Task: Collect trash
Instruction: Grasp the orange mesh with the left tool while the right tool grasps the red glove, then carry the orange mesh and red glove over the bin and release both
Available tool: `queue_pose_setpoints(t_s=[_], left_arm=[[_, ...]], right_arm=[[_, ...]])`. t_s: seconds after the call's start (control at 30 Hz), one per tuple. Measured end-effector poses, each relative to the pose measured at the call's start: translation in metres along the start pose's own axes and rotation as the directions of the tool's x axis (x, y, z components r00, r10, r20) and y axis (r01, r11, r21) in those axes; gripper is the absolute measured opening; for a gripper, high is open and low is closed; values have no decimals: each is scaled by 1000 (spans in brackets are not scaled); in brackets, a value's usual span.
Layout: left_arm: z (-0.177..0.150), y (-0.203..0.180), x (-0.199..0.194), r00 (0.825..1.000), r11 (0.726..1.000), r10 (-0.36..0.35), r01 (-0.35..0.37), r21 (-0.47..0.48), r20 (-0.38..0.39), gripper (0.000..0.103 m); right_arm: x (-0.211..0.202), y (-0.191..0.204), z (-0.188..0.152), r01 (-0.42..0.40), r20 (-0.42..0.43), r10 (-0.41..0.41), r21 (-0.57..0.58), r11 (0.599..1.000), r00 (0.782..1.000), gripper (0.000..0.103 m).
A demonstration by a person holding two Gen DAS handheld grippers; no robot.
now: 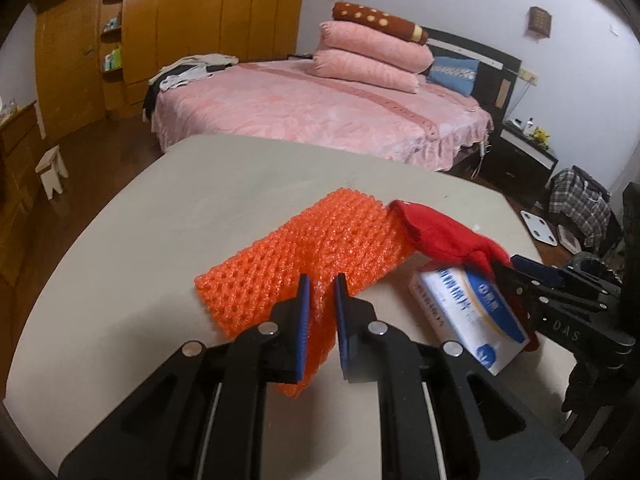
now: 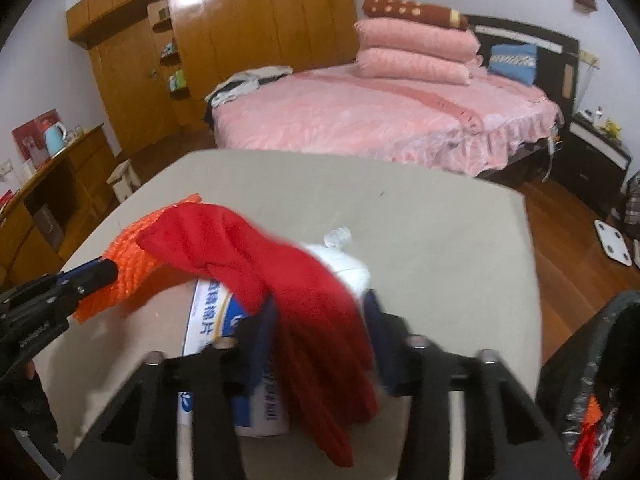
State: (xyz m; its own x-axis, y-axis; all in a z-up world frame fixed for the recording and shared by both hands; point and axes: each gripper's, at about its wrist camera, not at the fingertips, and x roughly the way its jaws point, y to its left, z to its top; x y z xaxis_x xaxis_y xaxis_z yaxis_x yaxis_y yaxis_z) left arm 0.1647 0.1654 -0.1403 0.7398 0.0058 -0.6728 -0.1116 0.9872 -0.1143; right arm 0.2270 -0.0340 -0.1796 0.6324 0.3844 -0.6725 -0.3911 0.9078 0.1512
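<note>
Your left gripper [image 1: 322,280] jaws pinch the light, squashy orange foam net [image 1: 320,240] mid-frame on the bench [image 1: 160,220], your right gripper [image 2: 320,312] clamps the limp red cloth [image 2: 248,248]; grab bunched folds.

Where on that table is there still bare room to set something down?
The table is bare along its far side toward the pink bed and left of the orange foam net. It is crowded where the net, red cloth and white-and-blue box meet.

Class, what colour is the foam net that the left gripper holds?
Bright orange: the foam net in the left gripper shows best in the left wrist view.
</note>
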Motion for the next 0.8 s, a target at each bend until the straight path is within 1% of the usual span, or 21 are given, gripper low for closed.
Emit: queue_pose_setpoints(t_s=[0.03, 0.13, 0.33, 0.57, 0.67, 0.8], left_arm=[[-2, 2, 0, 1000, 1000, 13, -13, -1, -3, 11], [-2, 5, -2, 1000, 1000, 23, -23, -11, -4, 11], [0, 7, -16, 999, 1000, 23, -23, -16, 25, 11], [0, 3, -36, 998, 1000, 0, 1, -12, 56, 11], [-2, 3, -40, 998, 1000, -10, 11, -11, 59, 11], [-6, -4, -43, 998, 1000, -26, 26, -1, 54, 11]], right_arm=[[0, 1, -1, -6, -5, 6, -4, 1000, 1000, 20], [-5, 3, -4, -19, 10, 19, -6, 1000, 1000, 14], [-34, 0, 3, -42, 86, 39, 34, 999, 996, 13], [-81, -8, 12, -49, 179, 38, 57, 997, 983, 13], [-94, -14, 12, -50, 194, 36, 69, 996, 980, 13], [-104, -21, 7, -53, 190, 36, 84, 995, 981, 13]])
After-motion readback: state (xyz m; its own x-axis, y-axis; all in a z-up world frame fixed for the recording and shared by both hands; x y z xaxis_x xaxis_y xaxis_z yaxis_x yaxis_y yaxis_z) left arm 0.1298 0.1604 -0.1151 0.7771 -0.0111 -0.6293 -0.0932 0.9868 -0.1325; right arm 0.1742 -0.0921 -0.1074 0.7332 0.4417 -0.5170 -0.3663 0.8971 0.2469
